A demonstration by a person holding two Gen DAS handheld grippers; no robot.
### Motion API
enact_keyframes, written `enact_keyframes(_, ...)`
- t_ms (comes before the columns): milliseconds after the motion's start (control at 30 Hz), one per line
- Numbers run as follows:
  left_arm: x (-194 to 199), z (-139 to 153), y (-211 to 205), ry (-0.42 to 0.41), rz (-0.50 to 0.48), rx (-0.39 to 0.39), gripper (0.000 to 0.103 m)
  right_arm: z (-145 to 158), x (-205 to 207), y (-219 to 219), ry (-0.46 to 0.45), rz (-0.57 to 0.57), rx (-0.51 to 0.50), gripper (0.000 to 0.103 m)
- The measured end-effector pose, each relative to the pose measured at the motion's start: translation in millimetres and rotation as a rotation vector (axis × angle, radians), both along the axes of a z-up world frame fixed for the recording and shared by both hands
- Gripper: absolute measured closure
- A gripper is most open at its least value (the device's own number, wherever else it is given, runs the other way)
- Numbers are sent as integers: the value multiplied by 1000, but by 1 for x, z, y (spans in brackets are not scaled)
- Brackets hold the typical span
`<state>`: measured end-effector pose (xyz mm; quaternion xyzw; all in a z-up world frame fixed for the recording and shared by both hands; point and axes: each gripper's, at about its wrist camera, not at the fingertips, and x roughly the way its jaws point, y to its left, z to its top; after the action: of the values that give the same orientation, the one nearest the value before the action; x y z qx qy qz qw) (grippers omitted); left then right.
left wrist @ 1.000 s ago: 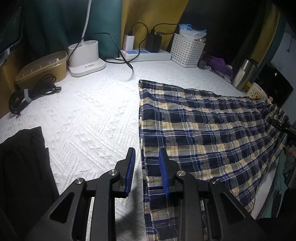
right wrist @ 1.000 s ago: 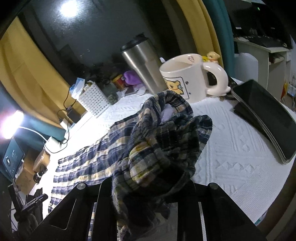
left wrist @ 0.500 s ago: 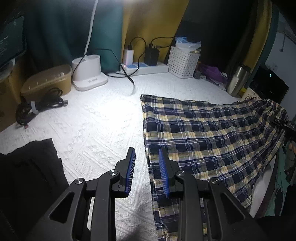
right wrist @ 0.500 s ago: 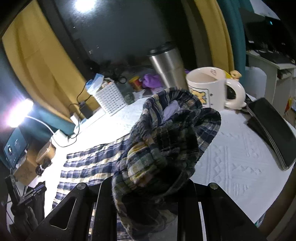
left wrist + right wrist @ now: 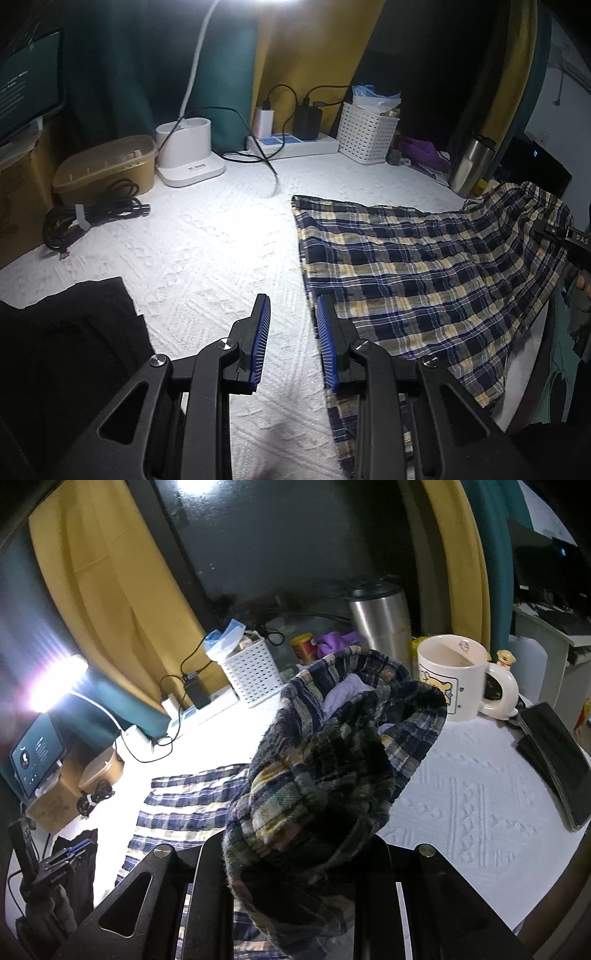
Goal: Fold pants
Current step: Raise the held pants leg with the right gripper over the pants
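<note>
While the right gripper (image 5: 295, 853) clenches the bunched waistband of the navy-and-yellow plaid flannel pants (image 5: 417, 269) and the left gripper (image 5: 291, 343) hangs released, swinging fabric could topple the cream bear-print ceramic mug (image 5: 456, 679).

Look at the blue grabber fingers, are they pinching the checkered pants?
No, the left hand-held gripper has nothing between its blue pads, and the plaid pants lie beside it.

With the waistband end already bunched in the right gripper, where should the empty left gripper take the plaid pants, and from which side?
Best at the hem edge of the plaid pants, near its close corner just ahead of the left gripper. That edge lies flat and straight on the white cover, so I would come in low from the bare cover side and slide one of the fingers under it. The right gripper holds the far end raised.
</note>
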<state>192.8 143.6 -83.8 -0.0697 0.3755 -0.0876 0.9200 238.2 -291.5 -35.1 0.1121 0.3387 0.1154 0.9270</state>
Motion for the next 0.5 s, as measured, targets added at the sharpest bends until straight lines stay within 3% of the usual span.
enact_keyframes(500,-12,-4,29,-17,36,-12,78,5,-2,42,5,53,-45,80)
